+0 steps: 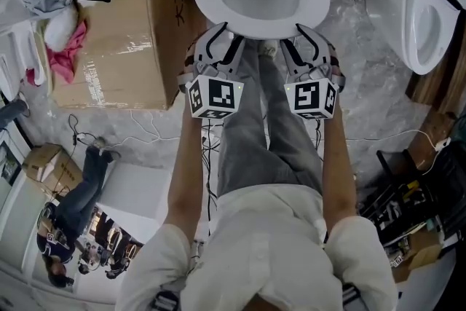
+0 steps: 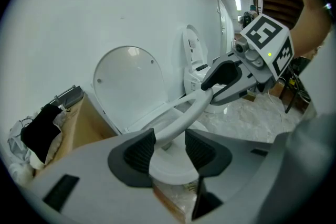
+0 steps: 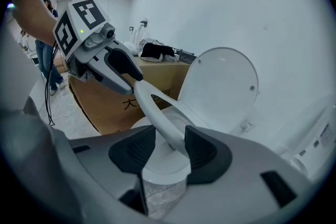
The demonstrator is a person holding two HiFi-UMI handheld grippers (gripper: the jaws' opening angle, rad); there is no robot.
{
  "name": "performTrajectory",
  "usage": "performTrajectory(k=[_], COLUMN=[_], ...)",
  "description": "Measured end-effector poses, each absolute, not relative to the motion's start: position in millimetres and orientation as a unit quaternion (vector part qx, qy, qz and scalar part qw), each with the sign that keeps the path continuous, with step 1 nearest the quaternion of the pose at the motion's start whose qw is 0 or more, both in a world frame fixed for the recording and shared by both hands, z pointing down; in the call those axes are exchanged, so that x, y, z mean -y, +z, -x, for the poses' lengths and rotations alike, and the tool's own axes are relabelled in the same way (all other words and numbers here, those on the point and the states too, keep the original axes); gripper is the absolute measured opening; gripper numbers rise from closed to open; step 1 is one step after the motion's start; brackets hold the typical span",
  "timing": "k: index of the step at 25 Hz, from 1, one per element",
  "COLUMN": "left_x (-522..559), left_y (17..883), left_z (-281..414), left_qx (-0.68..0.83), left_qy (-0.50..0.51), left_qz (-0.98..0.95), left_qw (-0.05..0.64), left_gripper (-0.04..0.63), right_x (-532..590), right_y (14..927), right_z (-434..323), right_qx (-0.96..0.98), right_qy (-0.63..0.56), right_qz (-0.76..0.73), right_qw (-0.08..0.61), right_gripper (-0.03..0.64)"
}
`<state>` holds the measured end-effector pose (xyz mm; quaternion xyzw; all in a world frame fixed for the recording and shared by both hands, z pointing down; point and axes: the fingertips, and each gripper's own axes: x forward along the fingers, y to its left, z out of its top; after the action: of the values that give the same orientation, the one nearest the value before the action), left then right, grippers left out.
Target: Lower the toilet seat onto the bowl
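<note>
Head view: left gripper (image 1: 228,33) and right gripper (image 1: 293,34) side by side at the toilet's front edge, one in each of my operator's hands.

- White oval plastic toilet seat (image 3: 157,115): tilted, partway down, its front raised clear of the white ceramic bowl (image 3: 164,167).
- Left gripper: I read the jaws as wide, seat rim passing between the pads, not clamped.
- Right gripper: I read the jaws as apart, the rim's other side between them, equally loose.
- Rounded white lid (image 3: 220,86): upright against the wall.
- Brown cardboard box (image 1: 116,47): just beside the bowl.
- Second white toilet (image 1: 408,11): on the opposite side.
</note>
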<state>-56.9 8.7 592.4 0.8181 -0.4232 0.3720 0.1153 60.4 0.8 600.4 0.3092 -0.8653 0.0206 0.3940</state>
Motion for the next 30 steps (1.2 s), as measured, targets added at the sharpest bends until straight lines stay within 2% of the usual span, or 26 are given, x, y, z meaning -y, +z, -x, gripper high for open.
performTrajectory(k=[30], left_x=[-66], left_y=[686], left_z=[50], left_qx=[0.369], left_qy=[0.442], left_qz=[-0.807], left_qw=[0.129], left_gripper=[0.213], right_x=[-58], right_y=[698], right_z=[-67], right_qx=[0.851], right_qy=[0.038], right_qz=[-0.249], right_qw=[0.46], right_gripper=[0.225])
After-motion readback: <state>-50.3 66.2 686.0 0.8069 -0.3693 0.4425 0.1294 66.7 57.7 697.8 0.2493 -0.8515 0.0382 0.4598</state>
